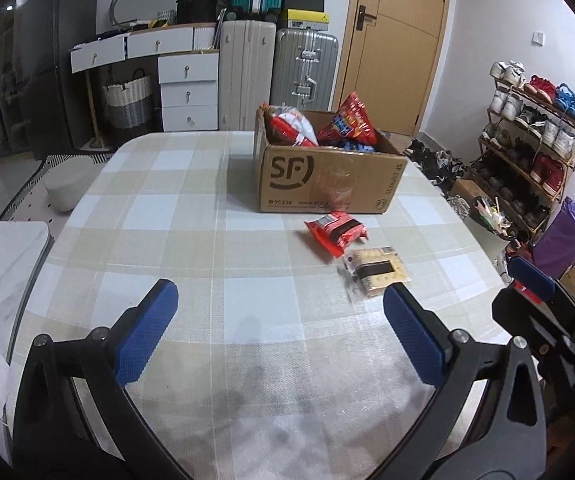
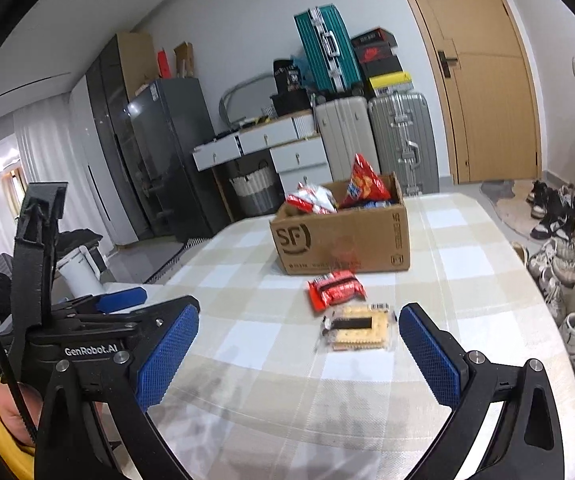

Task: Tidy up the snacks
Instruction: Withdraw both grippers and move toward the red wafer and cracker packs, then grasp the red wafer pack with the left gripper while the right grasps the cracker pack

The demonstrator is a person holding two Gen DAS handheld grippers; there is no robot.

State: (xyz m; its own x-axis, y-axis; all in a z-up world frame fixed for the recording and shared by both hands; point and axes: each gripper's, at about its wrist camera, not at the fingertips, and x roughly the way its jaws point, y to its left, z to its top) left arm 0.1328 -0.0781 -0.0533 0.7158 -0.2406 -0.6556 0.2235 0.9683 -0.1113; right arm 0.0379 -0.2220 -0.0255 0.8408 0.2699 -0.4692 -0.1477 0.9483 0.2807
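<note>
The left gripper (image 1: 279, 320) is spread wide with nothing between its blue pads, hovering low over the table (image 1: 191, 208), and the right gripper (image 2: 299, 340) is opened just as far and just as empty — it also shows at the right edge of the left wrist view, beside the left one. Just ahead of the right gripper's fingers lies a clear packet of crackers (image 2: 357, 326) flat on the cloth, near its right finger but not touching it; in the left wrist view the same packet sits close above the tip of the left gripper's right finger. Right behind the crackers, a little farther out, is a small red snack packet (image 2: 335, 289), also lying flat, the two nearly touching. Beyond them stands an open cardboard box (image 2: 343, 242) already holding several snack bags (image 2: 361, 184), red and white ones sticking up over its rim. The table is covered with a checked cloth in beige, white and pale blue. Past it the room shows a dark fridge (image 2: 167, 152), a white desk with drawers (image 1: 183, 76), a woven basket (image 1: 129, 100) under it, grey and teal suitcases (image 1: 305, 68) stacked against the wall, a wooden door (image 1: 395, 40), and a shoe rack (image 1: 535, 136) on the right — with more shoes loose on the floor.
</note>
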